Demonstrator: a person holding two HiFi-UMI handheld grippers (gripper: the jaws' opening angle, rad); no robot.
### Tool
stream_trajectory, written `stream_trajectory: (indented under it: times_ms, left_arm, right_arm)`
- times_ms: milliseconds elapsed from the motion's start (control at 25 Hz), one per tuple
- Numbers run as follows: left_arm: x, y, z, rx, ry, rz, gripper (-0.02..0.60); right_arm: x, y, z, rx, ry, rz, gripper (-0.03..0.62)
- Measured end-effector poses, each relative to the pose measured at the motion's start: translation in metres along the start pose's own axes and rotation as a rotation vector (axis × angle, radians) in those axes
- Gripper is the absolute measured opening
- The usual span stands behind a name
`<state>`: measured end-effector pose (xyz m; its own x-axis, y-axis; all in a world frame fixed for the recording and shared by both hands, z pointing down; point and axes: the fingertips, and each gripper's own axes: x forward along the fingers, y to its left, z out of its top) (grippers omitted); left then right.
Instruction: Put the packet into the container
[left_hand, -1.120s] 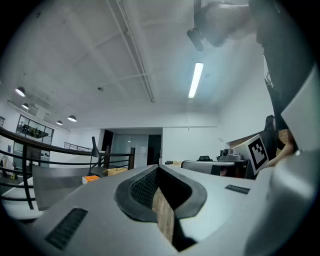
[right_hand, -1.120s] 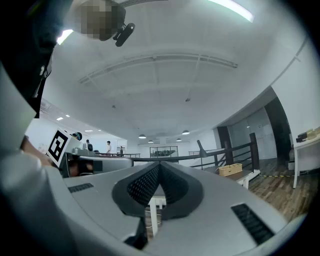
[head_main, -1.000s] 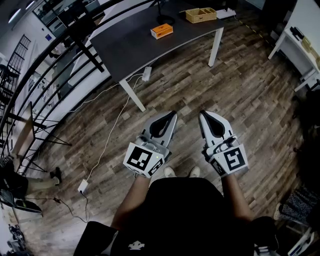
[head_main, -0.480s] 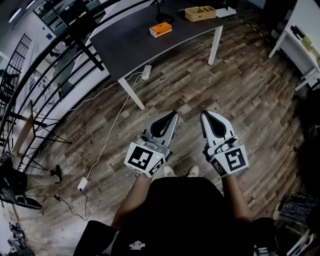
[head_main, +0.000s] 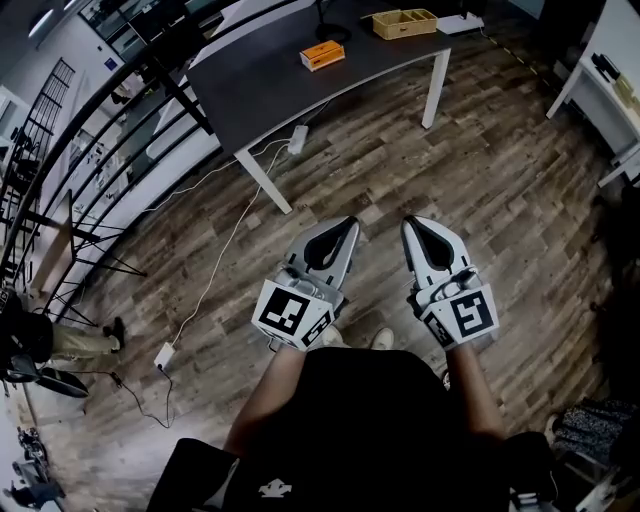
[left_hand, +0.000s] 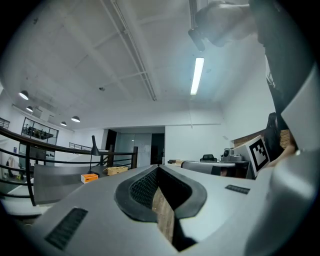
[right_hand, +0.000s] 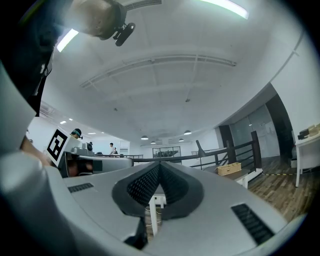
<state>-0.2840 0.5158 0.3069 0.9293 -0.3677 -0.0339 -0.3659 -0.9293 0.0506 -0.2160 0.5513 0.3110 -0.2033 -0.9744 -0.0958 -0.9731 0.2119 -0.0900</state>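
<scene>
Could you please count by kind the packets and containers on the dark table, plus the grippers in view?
Orange packet: 1
Wooden container: 1
Grippers: 2, the left gripper and the right gripper
Total: 4

Packet (head_main: 322, 55) and container (head_main: 404, 22) on the table (head_main: 260, 100) — packet to the left, container further back

The person wears black clothes (head_main: 370, 430) with a small white emblem (head_main: 272, 490), and pale shoes (head_main: 383, 339). The left gripper (head_main: 345, 226) and right gripper (head_main: 411, 226) are light grey shells with black ribbed pads, each bearing a white marker cube (head_main: 291, 314) printed with black squares.
</scene>
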Motion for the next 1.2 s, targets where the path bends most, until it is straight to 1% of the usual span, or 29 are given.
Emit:
stream_trajectory:
  times_ms: [160, 320, 480, 640, 880, 1040, 1200]
  left_arm:
    - [0.011, -0.012, -0.004, 0.001, 0.007, 0.016, 0.006]
    - [0.016, -0.018, -0.012, -0.002, 0.033, 0.022, 0.006]
    - [0.021, -0.015, -0.016, -0.014, 0.036, 0.048, 0.006]
    - [0.031, -0.008, -0.014, -0.001, 0.028, 0.051, 0.006]
    - [0.051, 0.018, -0.018, 0.010, 0.026, 0.033, 0.006]
    - [0.073, 0.047, -0.019, 0.004, 0.013, 0.018, 0.006]
    - [0.101, 0.085, -0.020, 0.019, 0.010, 0.011, 0.006]
  right_arm:
    - [-0.007, -0.016, 0.001, -0.008, 0.005, 0.012, 0.005]
    - [-0.009, -0.031, 0.004, 0.000, -0.004, 0.005, 0.005]
    - [-0.012, -0.042, 0.002, 0.018, -0.010, 0.005, 0.005]
    - [-0.005, -0.048, -0.001, 0.016, -0.015, 0.014, 0.005]
    - [0.027, -0.058, -0.006, 0.013, -0.017, 0.018, 0.005]
    - [0.056, -0.076, -0.013, 0.006, -0.011, 0.003, 0.005]
    - [0.092, -0.094, -0.035, 0.009, 0.042, 0.000, 0.005]
